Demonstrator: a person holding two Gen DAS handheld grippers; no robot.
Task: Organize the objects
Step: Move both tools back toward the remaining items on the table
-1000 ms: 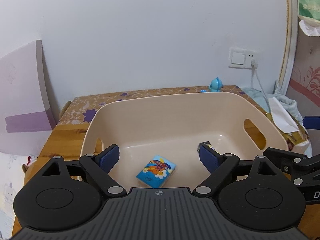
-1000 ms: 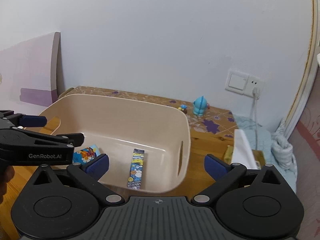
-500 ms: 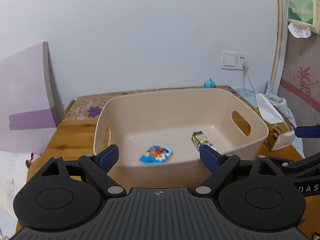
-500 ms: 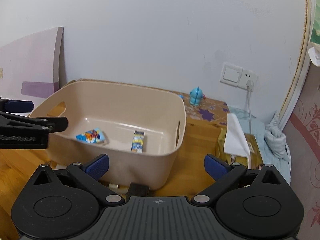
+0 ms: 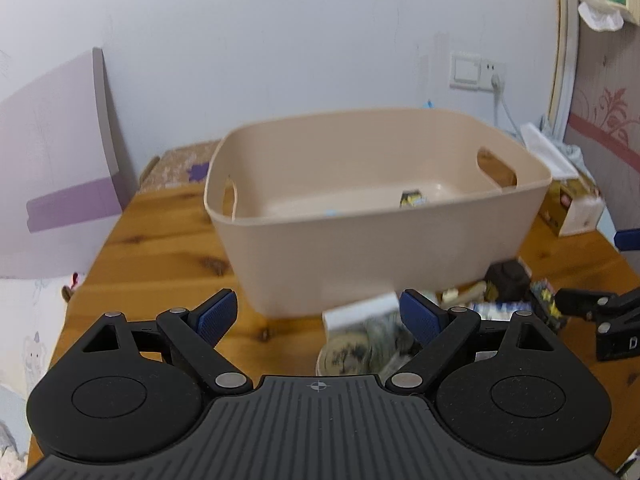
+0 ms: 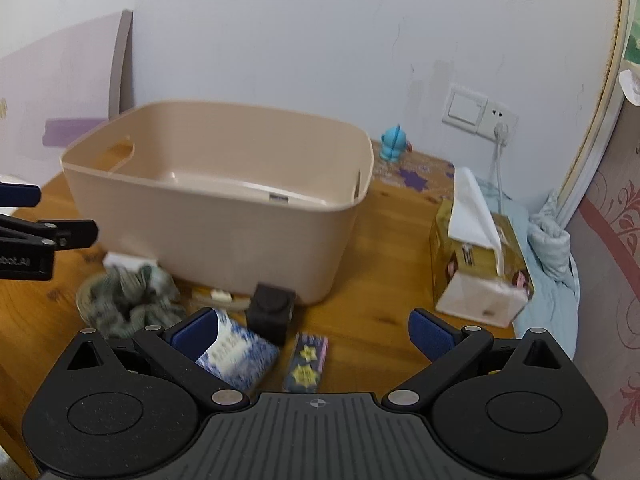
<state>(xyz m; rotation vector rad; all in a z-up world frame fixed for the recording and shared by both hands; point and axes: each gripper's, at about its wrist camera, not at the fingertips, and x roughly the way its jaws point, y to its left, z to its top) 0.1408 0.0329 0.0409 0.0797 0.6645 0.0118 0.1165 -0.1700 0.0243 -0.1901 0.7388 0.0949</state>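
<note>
Both grippers wide open, empty. Right gripper (image 6: pixel 310 332) nearer: star-print box (image 6: pixel 306 362) directly between fingers, long axis pointing 12 o'clock toward beige bin (image 6: pixel 224 216). Left gripper (image 5: pixel 318 314) has grey scrunchie (image 5: pixel 360 350) at 1 o'clock.

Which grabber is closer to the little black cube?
Right. The right gripper is open just in front of the black cube; the left gripper sits farther off to its left.

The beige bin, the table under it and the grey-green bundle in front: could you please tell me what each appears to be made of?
The beige bin looks like moulded plastic with a matte finish: smooth one-piece walls, rolled rim, cut-out handles. The table appears to be wood, probably varnished, showing grain and dark knots. The grey-green bundle seems to be soft ribbed or knitted fabric, crumpled in folds, though blur leaves that uncertain.
</note>
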